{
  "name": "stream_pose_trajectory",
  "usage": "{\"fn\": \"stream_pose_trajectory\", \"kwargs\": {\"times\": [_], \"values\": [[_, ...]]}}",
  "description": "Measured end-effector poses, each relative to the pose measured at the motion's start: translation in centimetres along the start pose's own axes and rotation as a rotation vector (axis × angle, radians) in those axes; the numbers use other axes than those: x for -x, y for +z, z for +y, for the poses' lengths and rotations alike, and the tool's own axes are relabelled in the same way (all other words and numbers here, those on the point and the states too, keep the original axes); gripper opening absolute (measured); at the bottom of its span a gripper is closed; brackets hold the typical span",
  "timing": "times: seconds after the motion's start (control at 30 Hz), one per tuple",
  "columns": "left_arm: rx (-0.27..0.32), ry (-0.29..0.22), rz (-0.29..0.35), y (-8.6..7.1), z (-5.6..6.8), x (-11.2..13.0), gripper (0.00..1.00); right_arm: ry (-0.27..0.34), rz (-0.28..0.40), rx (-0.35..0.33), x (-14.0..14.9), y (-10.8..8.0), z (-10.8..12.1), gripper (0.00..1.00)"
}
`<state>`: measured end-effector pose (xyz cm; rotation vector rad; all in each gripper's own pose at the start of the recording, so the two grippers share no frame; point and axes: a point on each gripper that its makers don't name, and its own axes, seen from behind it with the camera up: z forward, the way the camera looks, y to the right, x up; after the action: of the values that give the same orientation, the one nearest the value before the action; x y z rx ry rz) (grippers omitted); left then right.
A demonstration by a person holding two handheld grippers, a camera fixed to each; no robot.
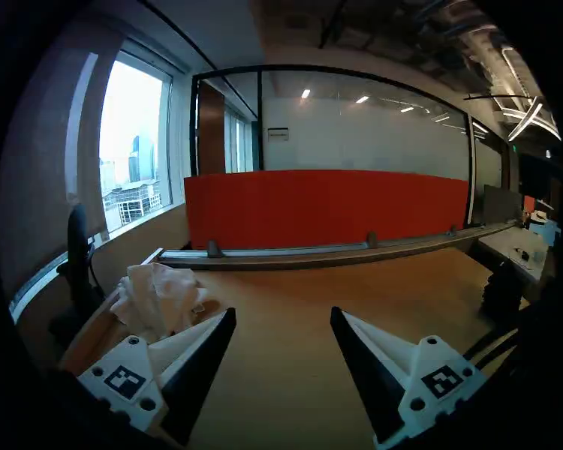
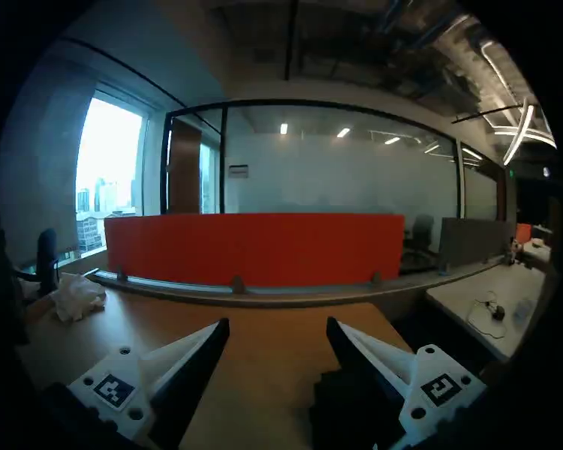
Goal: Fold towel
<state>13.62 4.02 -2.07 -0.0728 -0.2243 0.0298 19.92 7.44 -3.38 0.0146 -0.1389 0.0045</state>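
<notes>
A crumpled white towel (image 1: 158, 298) lies in a heap on the wooden table (image 1: 319, 300) near its left edge. My left gripper (image 1: 283, 320) hovers open over the table, its left finger just right of and nearer than the heap, nothing between the fingers. In the right gripper view the same towel (image 2: 77, 296) is a small bundle far off at the left. My right gripper (image 2: 277, 330) is open above the table (image 2: 274, 352), well apart from the towel, holding nothing.
A red divider panel (image 1: 326, 206) stands along the table's far edge. A black office chair (image 1: 79, 259) sits by the window at left. A neighbouring white desk (image 2: 492, 300) with cables lies to the right. A dark object (image 1: 501, 292) rests at the table's right edge.
</notes>
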Motion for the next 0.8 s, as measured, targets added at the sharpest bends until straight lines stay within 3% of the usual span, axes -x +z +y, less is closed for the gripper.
{"fn": "stream_pose_trajectory", "kwargs": {"times": [0.57,0.8], "values": [[0.003,-0.03,0.087,1.0,-0.7,-2.6,0.93,0.034,0.039,-0.044,-1.1,2.6,-7.0,1.0],[0.014,-0.037,0.097,1.4,-0.6,-2.6,0.93,0.029,0.037,-0.036,-0.7,3.3,-8.1,1.0]]}}
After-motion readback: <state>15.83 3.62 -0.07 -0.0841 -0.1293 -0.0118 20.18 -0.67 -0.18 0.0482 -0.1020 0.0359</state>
